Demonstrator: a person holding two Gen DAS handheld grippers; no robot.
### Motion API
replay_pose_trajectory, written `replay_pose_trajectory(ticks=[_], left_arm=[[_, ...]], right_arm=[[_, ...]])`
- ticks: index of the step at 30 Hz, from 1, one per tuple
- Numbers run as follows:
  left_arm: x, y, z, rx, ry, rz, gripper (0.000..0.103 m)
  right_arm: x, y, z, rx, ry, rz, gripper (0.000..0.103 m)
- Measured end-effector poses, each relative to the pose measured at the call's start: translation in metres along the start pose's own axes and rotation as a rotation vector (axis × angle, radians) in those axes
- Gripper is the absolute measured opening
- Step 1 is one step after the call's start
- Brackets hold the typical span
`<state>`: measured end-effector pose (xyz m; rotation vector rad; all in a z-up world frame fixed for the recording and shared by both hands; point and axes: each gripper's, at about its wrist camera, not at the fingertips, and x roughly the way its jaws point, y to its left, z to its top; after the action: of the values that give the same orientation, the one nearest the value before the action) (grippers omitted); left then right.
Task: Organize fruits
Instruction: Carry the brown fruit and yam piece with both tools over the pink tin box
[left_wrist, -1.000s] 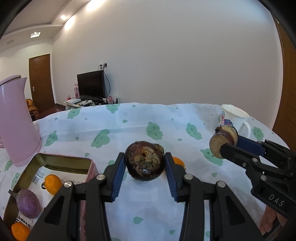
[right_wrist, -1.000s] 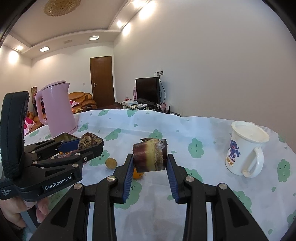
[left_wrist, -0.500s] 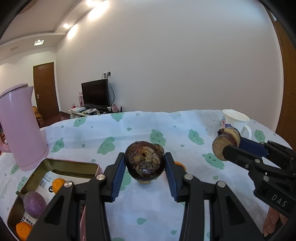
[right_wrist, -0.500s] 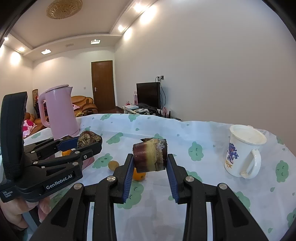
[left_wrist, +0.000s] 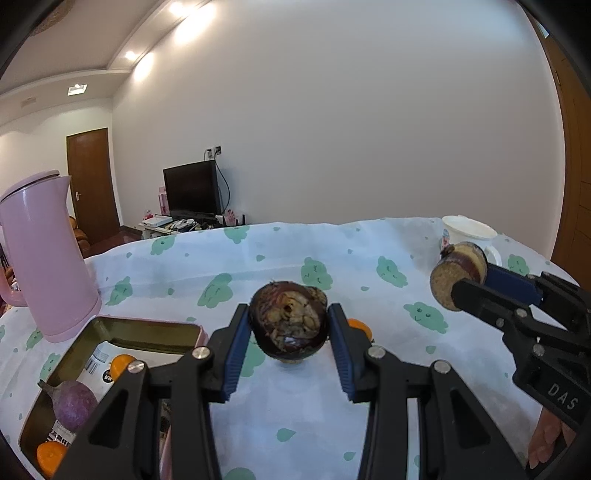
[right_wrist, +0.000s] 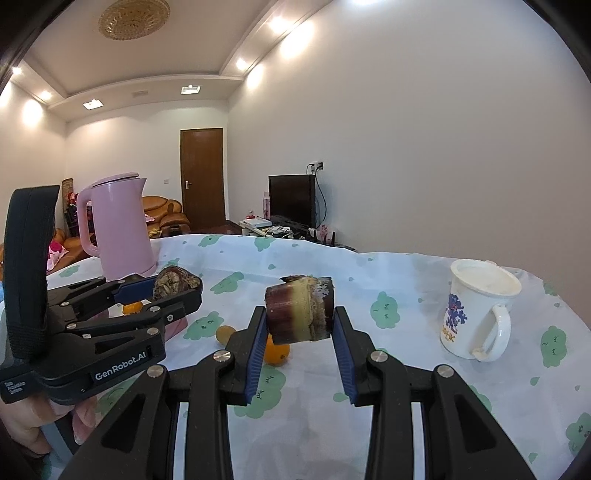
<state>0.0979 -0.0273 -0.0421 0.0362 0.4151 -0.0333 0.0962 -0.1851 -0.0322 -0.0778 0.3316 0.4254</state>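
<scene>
Tin (left_wrist: 155, 326) slid lower-left, part cut off; both claws still pinching fruit halves.

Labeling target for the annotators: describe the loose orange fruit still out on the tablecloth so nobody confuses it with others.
Start at the pink kettle and the metal tin beside it, then look right across the cloud-print tablecloth. The orange fruit lies bare on the cloth, just past the right gripper. Unlike the oranges in the tin, it is outside, next to a smaller yellowish-brown fruit.
</scene>
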Motion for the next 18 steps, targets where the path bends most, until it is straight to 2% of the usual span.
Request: replay_pose_trajectory(ticks=[8, 18], left_arm=[[-0.007, 0.003, -0.005, 0.008, 0.009, 0.015, 0.044], [-0.021, 0.017, -0.011, 0.002, 0.022, 0.024, 0.044]], right_arm=[[-0.001, 0.007, 0.000, -0.010, 0.007, -0.017, 0.037], [0.000, 0.017, -0.002, 0.031, 0.051, 0.032, 0.037]])
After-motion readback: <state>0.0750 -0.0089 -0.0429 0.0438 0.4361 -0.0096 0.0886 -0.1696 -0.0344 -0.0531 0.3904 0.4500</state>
